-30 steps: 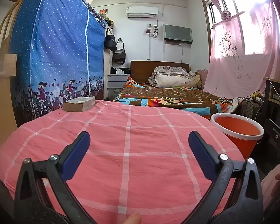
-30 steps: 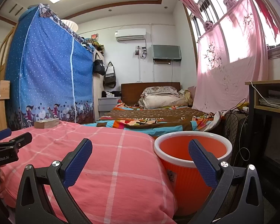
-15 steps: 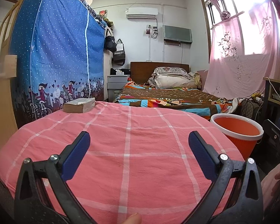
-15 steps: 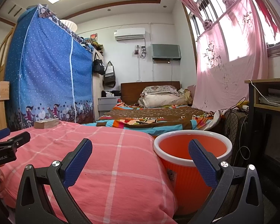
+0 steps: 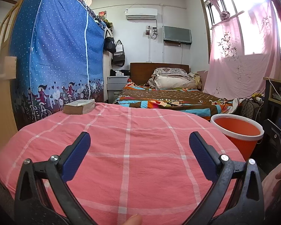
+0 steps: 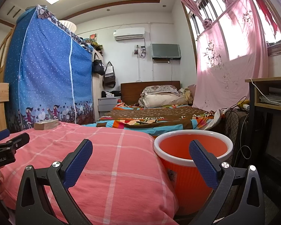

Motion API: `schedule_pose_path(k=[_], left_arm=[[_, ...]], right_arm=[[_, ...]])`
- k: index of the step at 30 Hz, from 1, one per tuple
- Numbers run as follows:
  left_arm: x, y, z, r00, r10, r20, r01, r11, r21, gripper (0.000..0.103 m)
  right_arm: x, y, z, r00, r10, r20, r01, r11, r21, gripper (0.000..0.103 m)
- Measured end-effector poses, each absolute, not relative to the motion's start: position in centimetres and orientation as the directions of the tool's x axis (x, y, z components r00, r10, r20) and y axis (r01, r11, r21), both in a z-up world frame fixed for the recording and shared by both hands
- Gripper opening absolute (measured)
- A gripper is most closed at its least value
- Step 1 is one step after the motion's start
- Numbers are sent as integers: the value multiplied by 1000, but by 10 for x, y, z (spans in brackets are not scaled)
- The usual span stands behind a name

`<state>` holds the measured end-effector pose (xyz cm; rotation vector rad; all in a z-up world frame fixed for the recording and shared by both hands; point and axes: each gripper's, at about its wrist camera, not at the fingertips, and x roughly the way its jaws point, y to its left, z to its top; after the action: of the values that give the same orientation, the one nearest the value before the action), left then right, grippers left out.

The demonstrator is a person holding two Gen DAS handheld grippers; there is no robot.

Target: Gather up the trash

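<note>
A pink bed shows no trash; both tools, left and right, gape empty, the bin nearer the right.

Ahead of the right claw, bin floor hidden by its rim; base lost behind the pink bed. Left claw cut by the frame edge. Book text too small to read.

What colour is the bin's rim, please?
White, above an orange body; the bin shows best in the right wrist view.
</note>
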<state>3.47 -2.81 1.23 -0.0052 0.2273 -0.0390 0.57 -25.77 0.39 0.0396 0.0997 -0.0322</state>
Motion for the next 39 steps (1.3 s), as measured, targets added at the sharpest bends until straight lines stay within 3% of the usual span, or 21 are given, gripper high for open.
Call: schedule_pose_path(k=[39], left_arm=[[35,-26,12,972,-43,-231,41,999,-12,103]], right_arm=[[5,-256,5,994,-32,-104,37,998,45,103]])
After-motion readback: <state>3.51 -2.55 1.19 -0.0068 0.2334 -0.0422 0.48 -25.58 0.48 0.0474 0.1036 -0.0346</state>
